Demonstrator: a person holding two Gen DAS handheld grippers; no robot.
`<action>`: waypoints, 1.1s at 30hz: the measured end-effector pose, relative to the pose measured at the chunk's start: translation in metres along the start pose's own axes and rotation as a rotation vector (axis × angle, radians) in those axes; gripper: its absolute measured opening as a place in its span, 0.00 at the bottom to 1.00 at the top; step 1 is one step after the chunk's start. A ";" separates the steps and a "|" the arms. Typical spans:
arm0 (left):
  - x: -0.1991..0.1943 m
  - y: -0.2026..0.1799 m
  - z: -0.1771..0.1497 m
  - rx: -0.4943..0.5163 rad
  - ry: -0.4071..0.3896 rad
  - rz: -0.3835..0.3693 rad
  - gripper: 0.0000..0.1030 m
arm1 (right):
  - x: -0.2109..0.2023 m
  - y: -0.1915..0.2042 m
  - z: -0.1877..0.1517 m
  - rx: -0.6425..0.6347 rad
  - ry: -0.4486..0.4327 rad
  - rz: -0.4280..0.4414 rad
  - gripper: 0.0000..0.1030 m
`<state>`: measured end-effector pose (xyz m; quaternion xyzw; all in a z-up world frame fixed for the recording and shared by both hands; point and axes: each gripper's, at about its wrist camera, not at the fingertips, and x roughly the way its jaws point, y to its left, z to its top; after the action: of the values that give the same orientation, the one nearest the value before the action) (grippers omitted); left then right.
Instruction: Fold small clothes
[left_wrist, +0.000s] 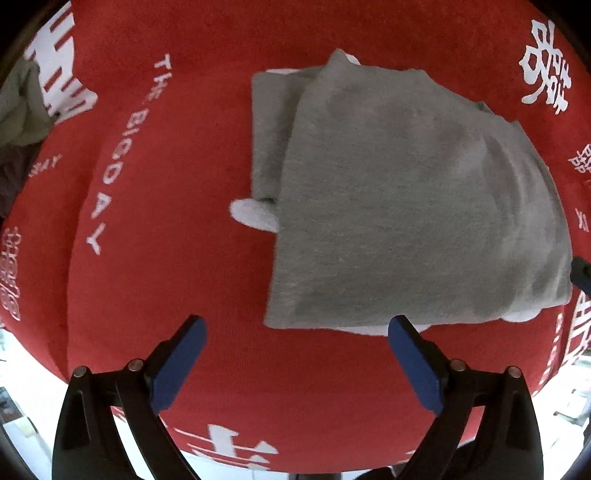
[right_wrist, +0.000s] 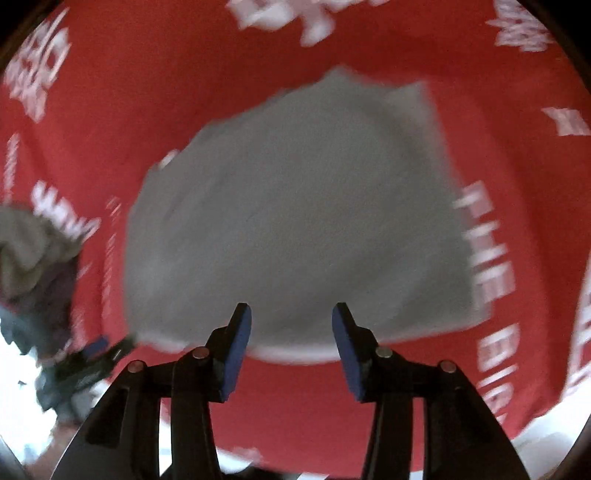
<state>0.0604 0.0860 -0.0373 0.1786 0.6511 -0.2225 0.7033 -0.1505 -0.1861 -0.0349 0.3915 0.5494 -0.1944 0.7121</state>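
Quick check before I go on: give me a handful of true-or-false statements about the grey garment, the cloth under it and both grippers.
1. The grey garment lies folded on a red cloth with white lettering. True.
2. The left gripper is clamped on the garment's near edge. False: its jaws stand wide apart and hold nothing.
3. The right gripper is open, with nothing between its fingers. True.
4. The garment is plain blue. False: it is grey, with white fabric peeking out at its edges.
5. More clothes lie in a heap at the far left of the left wrist view. True.
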 end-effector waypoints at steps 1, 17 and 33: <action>0.002 -0.003 -0.001 -0.009 0.002 -0.001 0.96 | -0.004 -0.013 0.008 0.024 -0.023 -0.038 0.49; 0.007 -0.027 -0.007 -0.025 0.062 0.032 0.96 | -0.017 -0.053 -0.006 0.067 0.031 -0.193 0.49; 0.009 -0.026 -0.031 -0.074 0.079 0.034 0.96 | 0.006 0.025 -0.024 -0.099 0.128 0.020 0.55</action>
<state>0.0214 0.0805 -0.0478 0.1725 0.6831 -0.1790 0.6867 -0.1456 -0.1510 -0.0338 0.3728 0.5987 -0.1344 0.6961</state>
